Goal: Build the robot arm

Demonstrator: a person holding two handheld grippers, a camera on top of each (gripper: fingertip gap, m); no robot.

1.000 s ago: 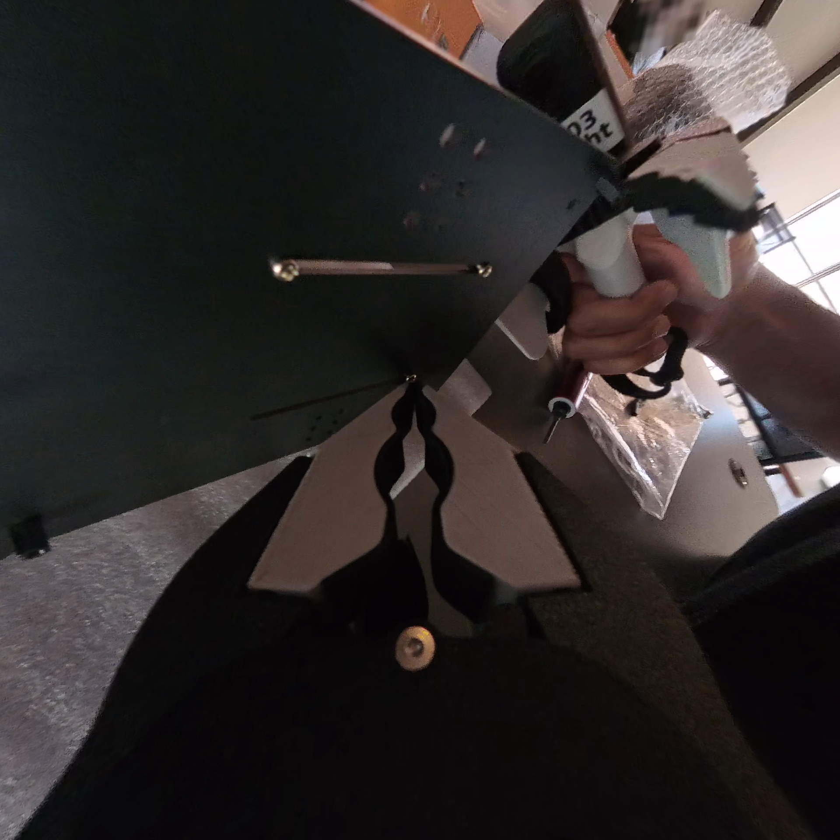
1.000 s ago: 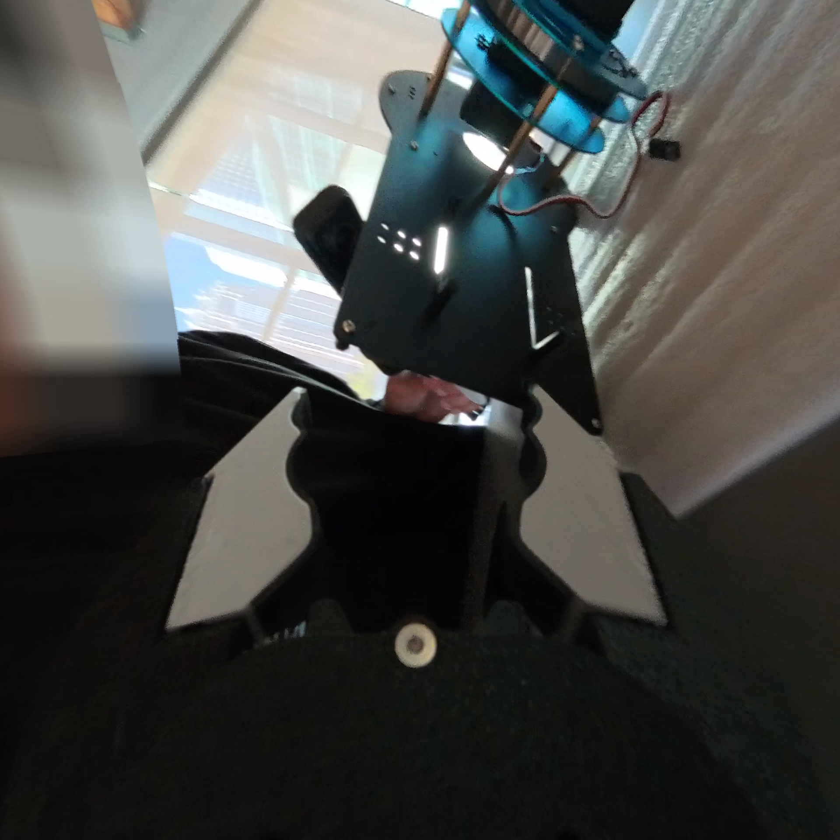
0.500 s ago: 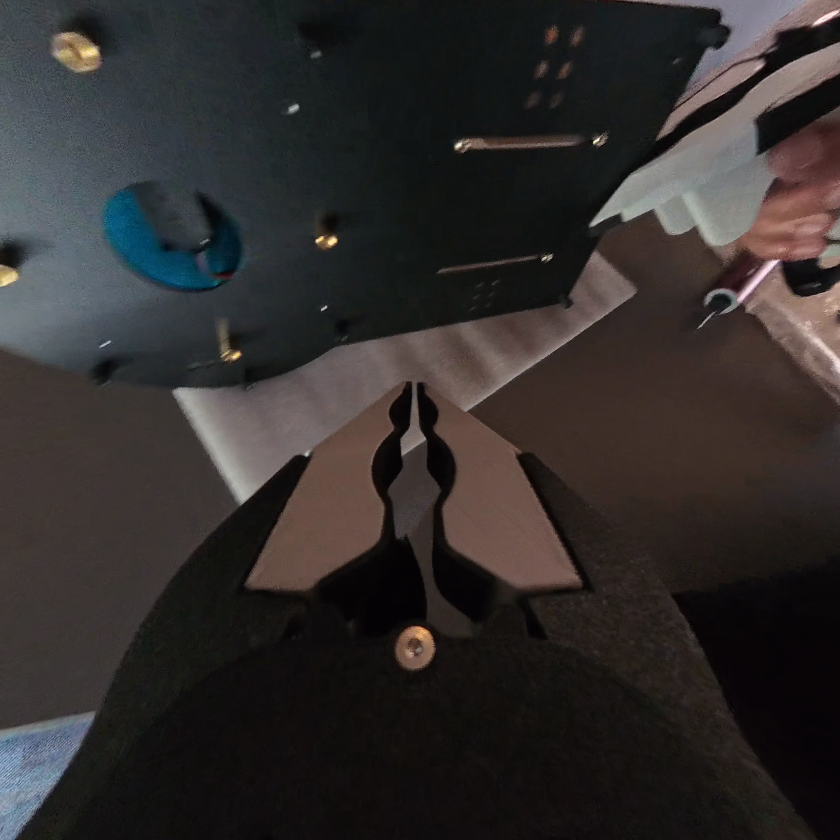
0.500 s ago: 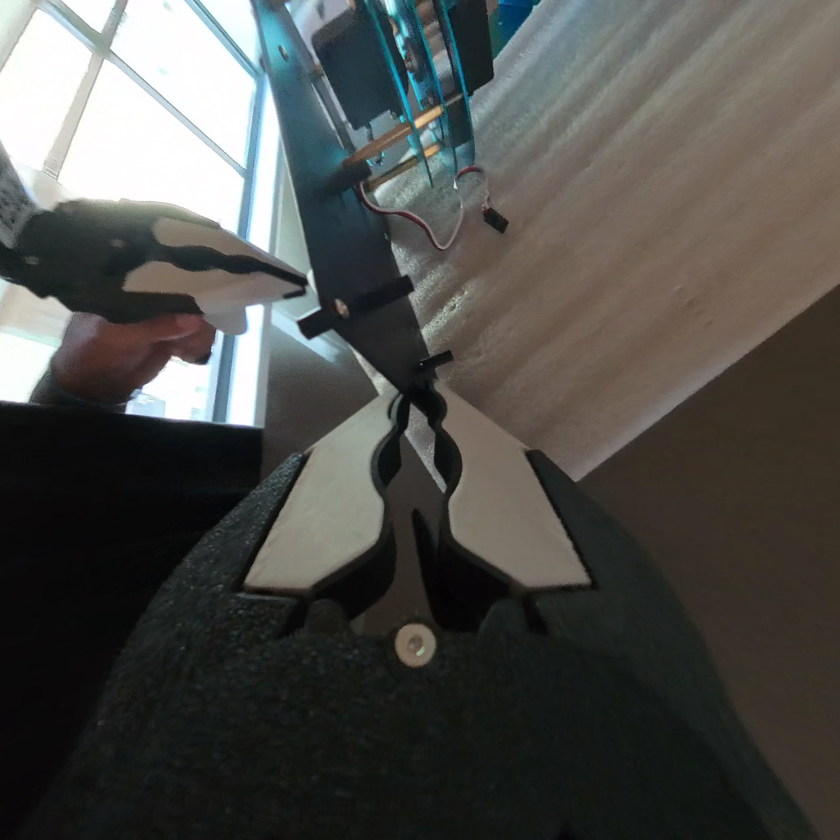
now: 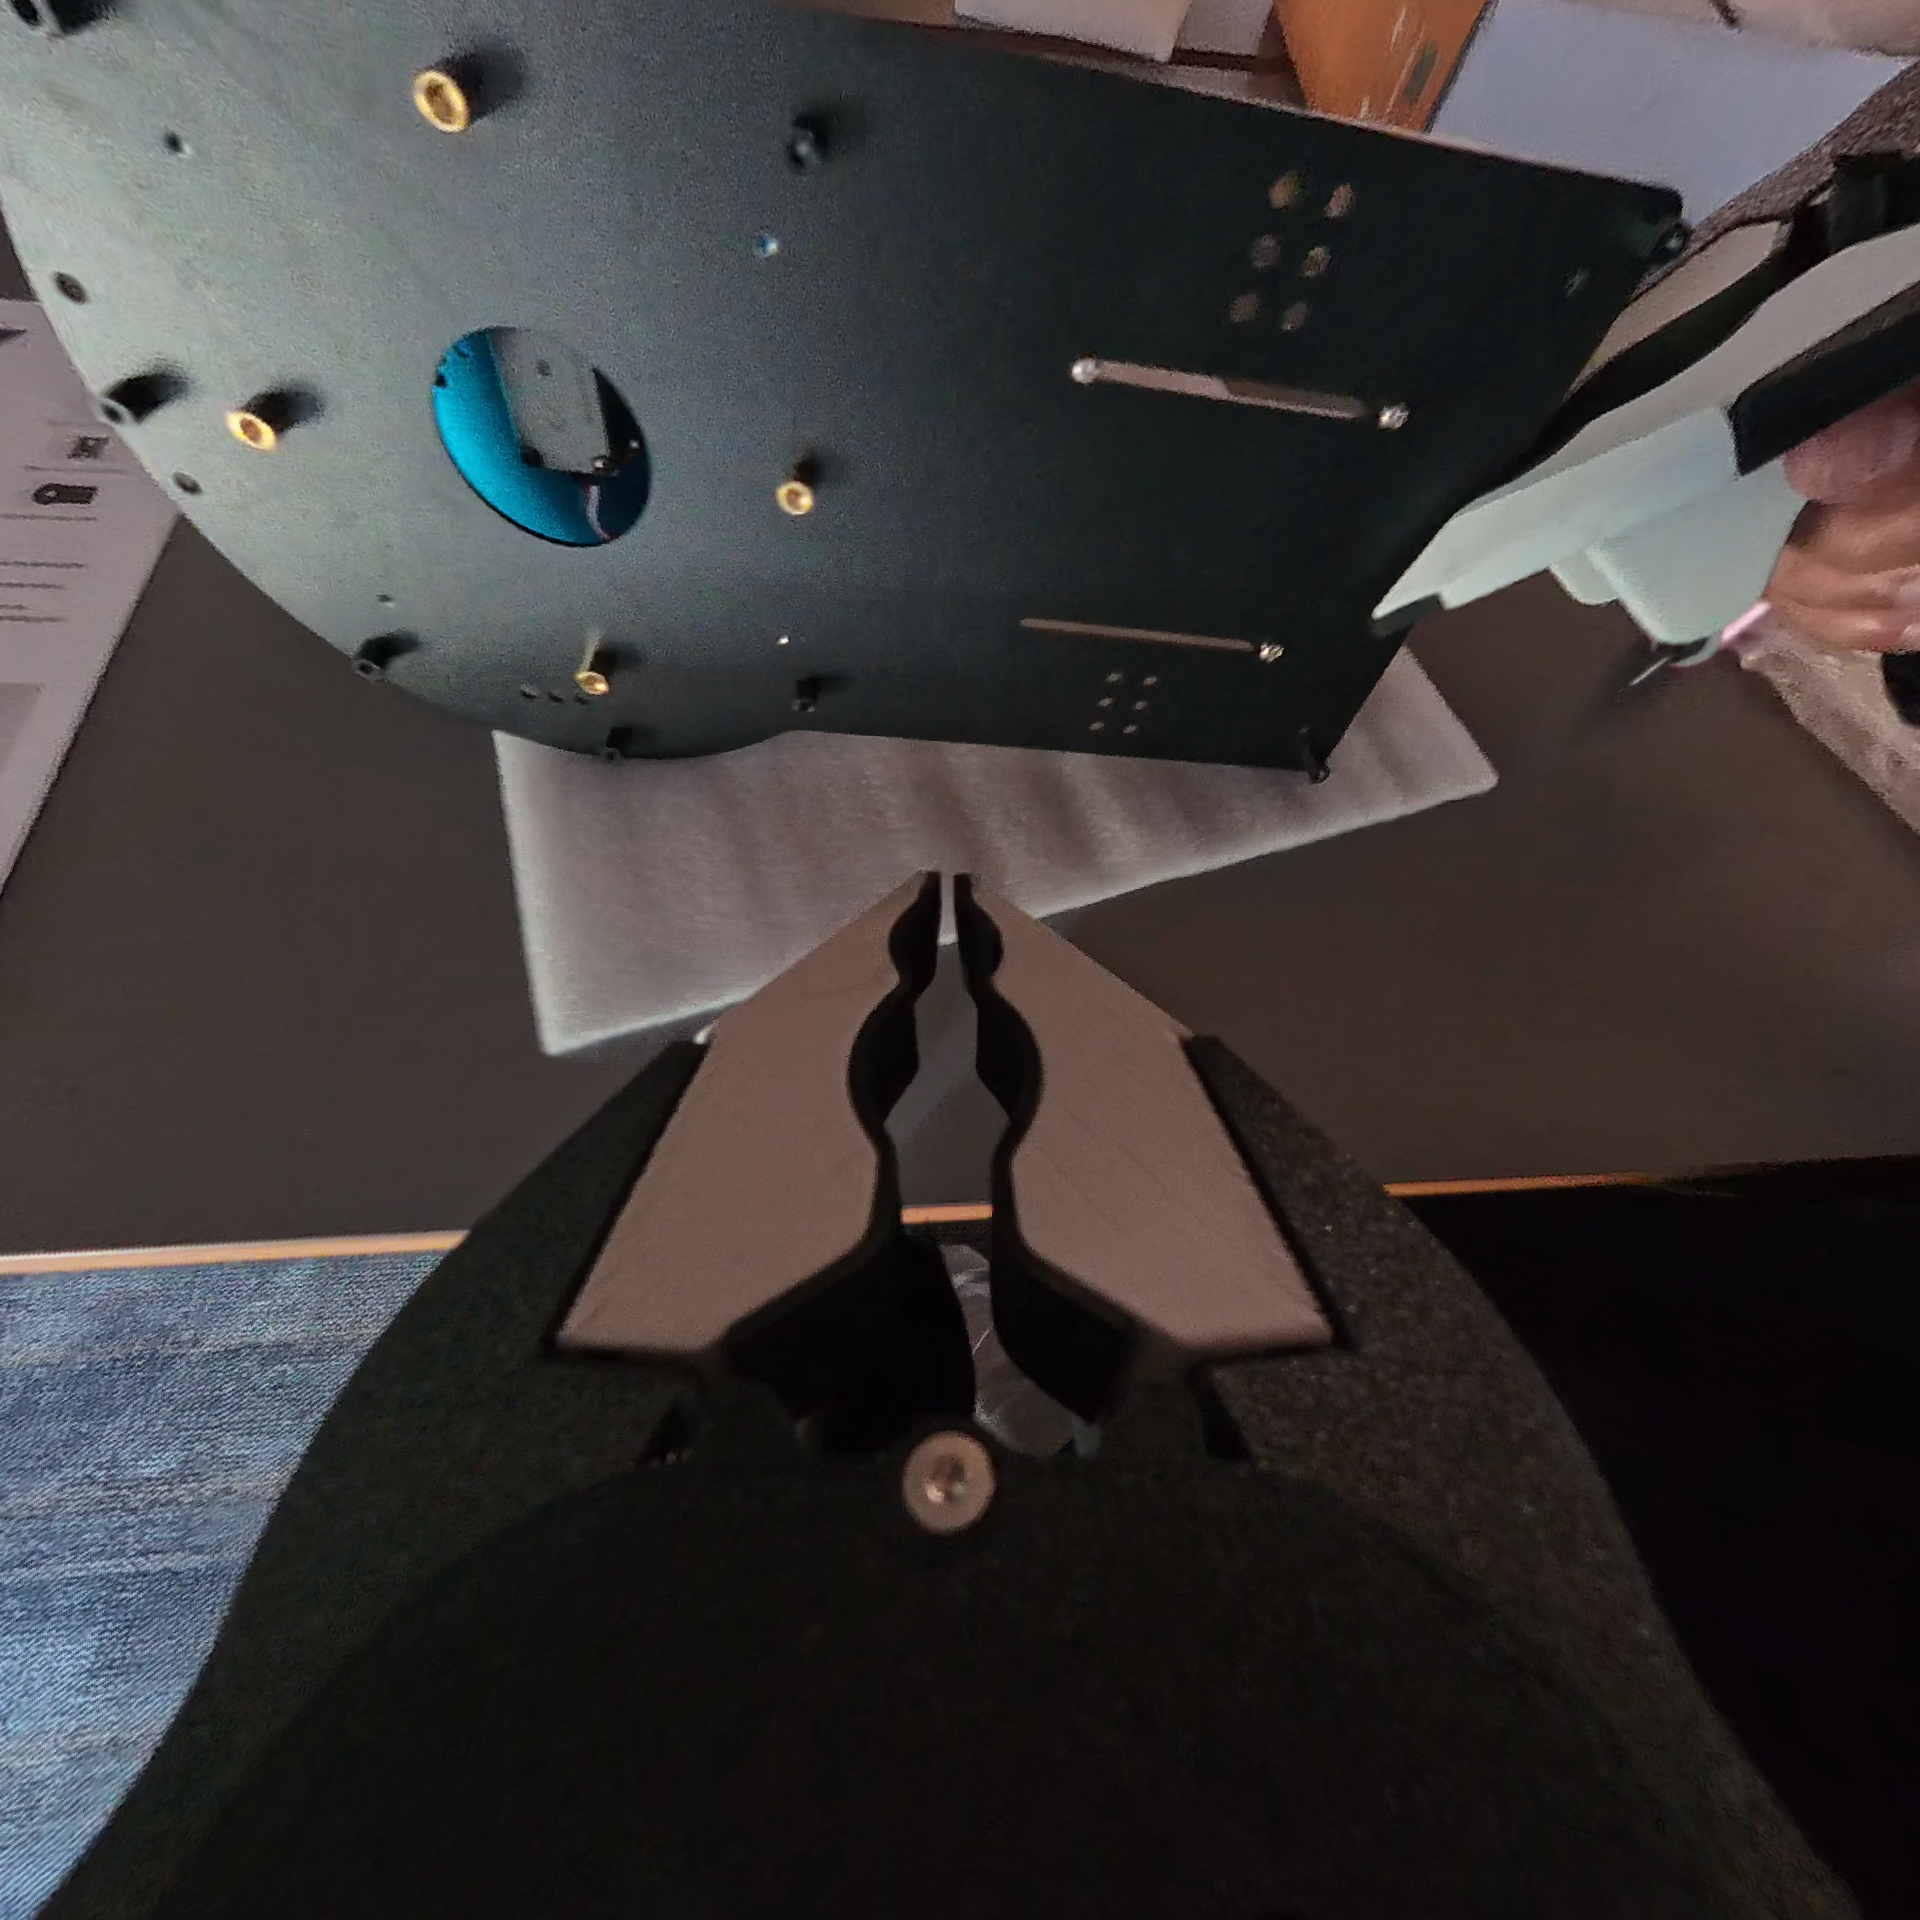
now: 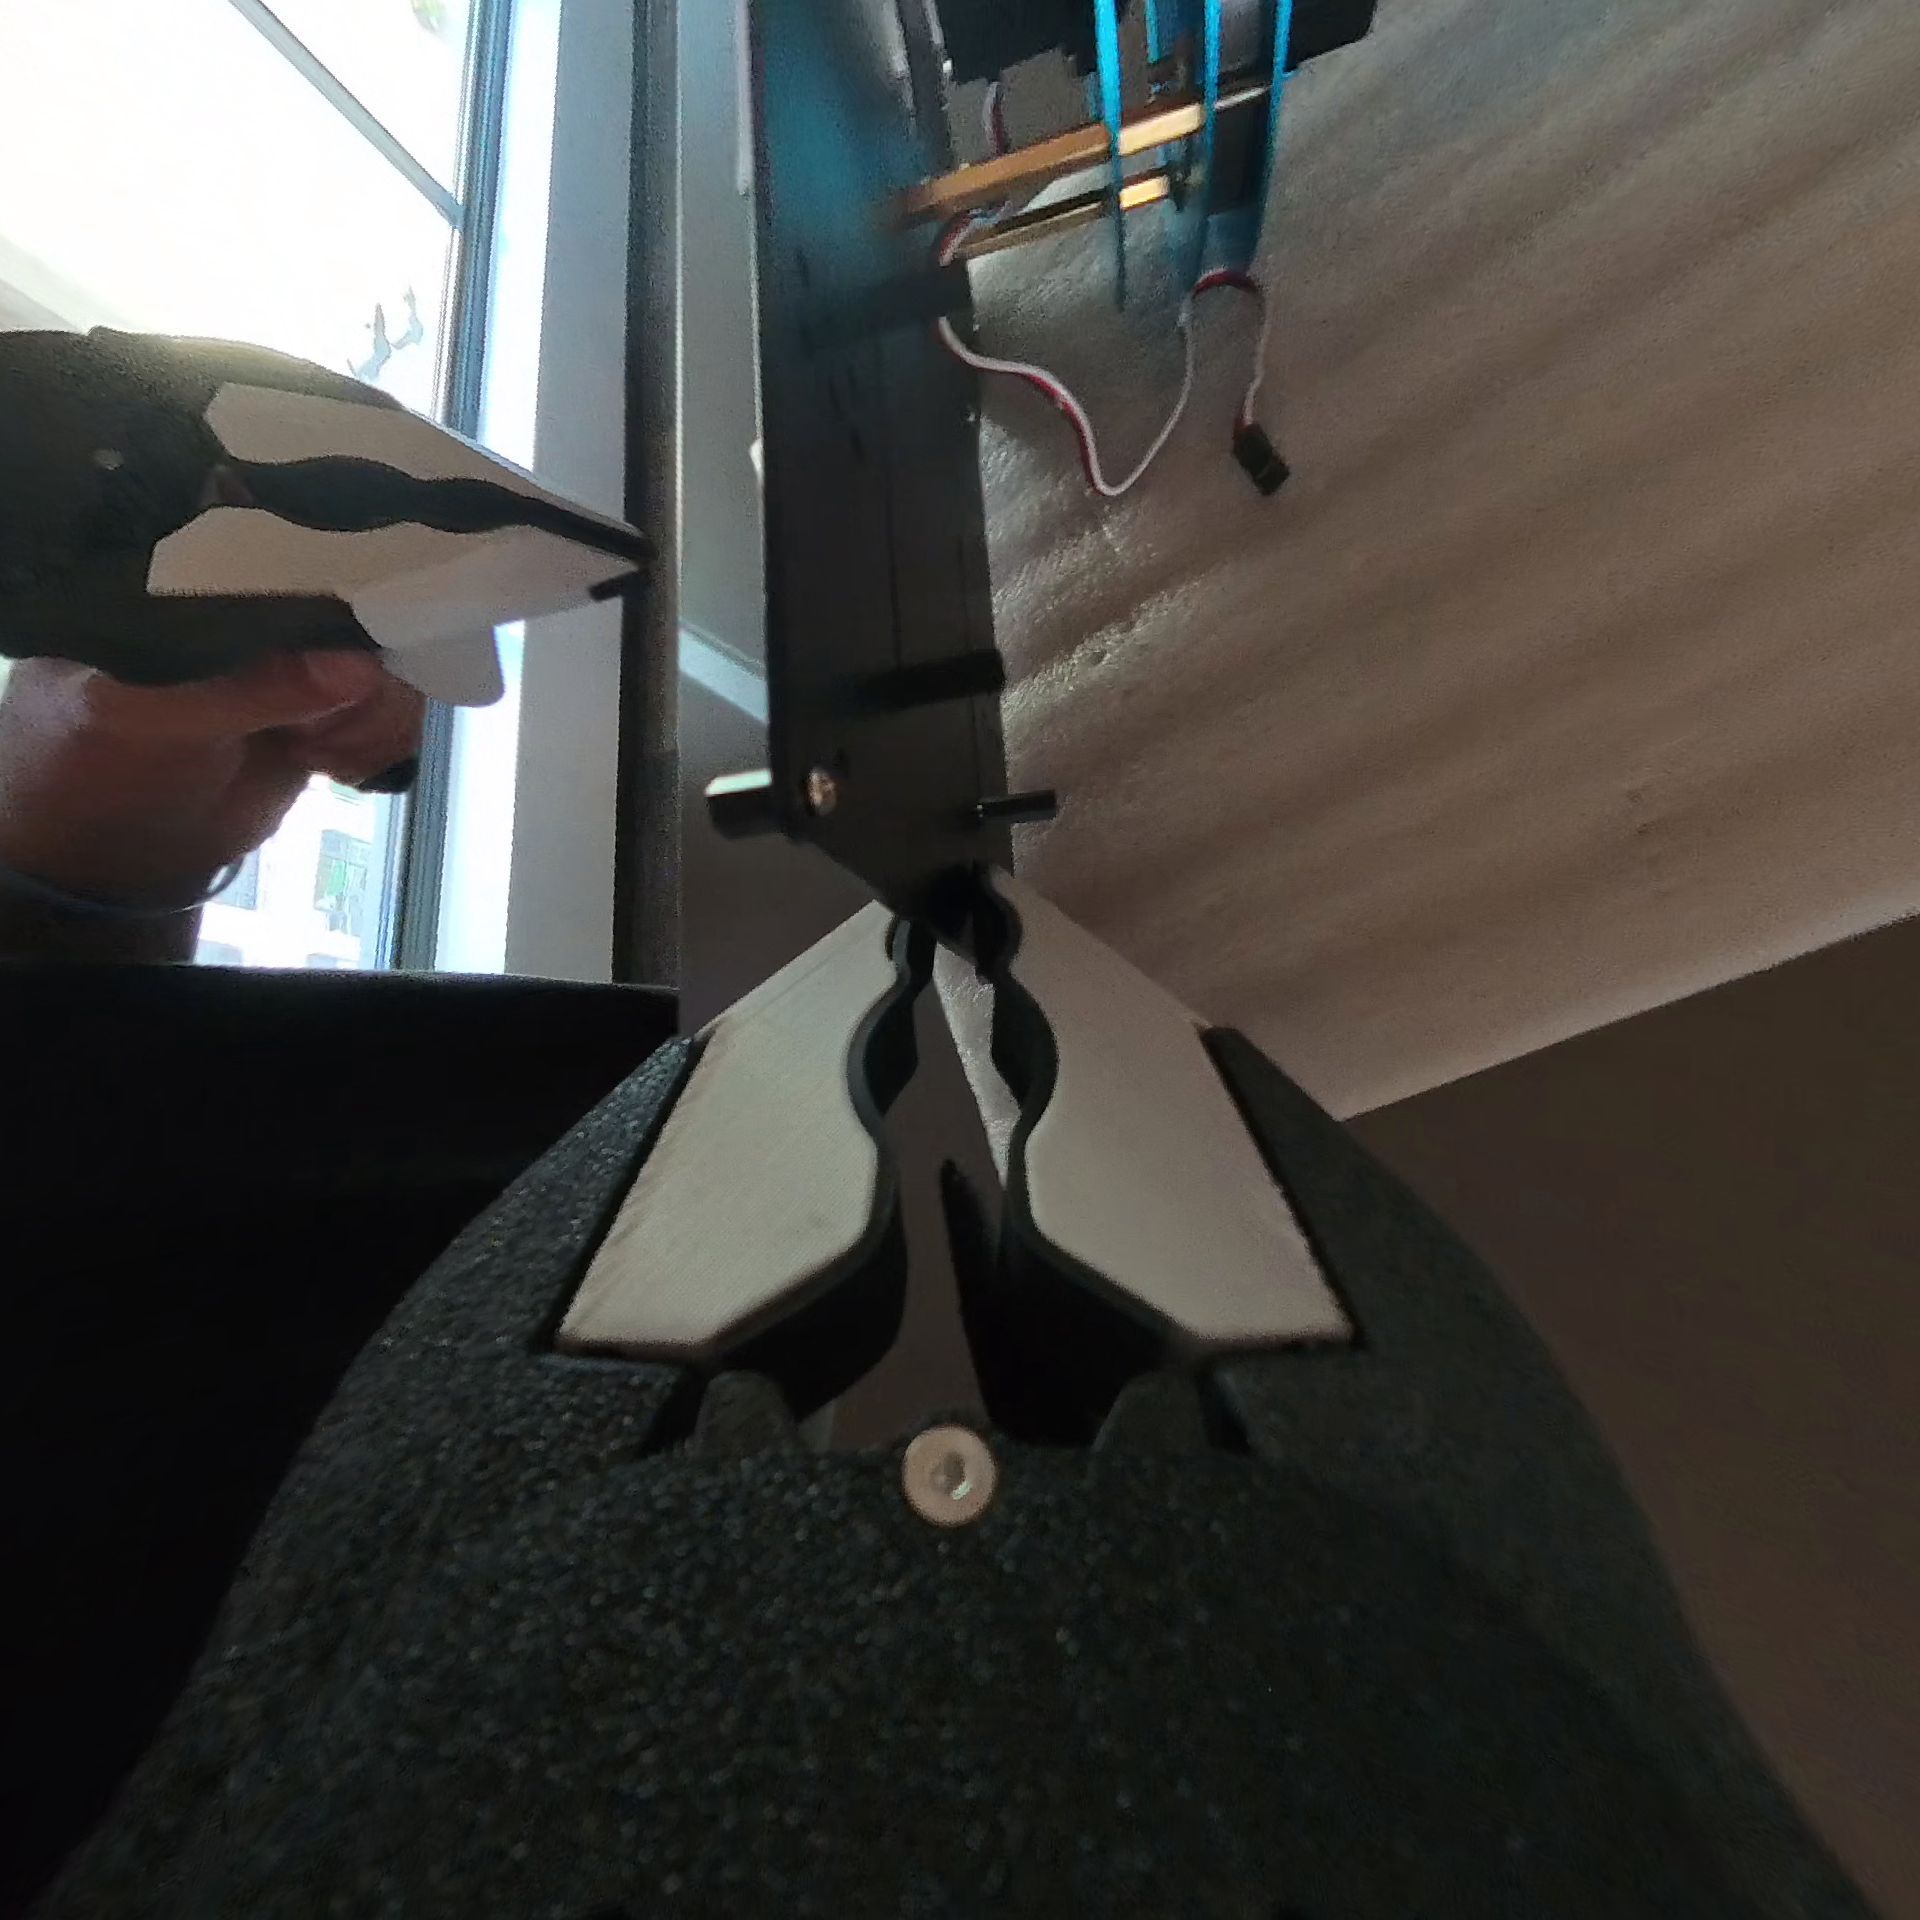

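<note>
1. Left wrist view: my left gripper [image 5: 945,883] is closed on nothing, tips over the white foam sheet [image 5: 831,831]. The black chassis plate [image 5: 883,416] hangs at 12 o'clock, long axis running 9 to 3; open tabletop [image 5: 260,935] lies either side.
2. Right wrist view: my right gripper [image 6: 961,920] clamps the plate's lower corner, plate edge-on, rising to 12; blue decks [image 6: 1195,125] and servo lead [image 6: 1143,416] at 1.
</note>
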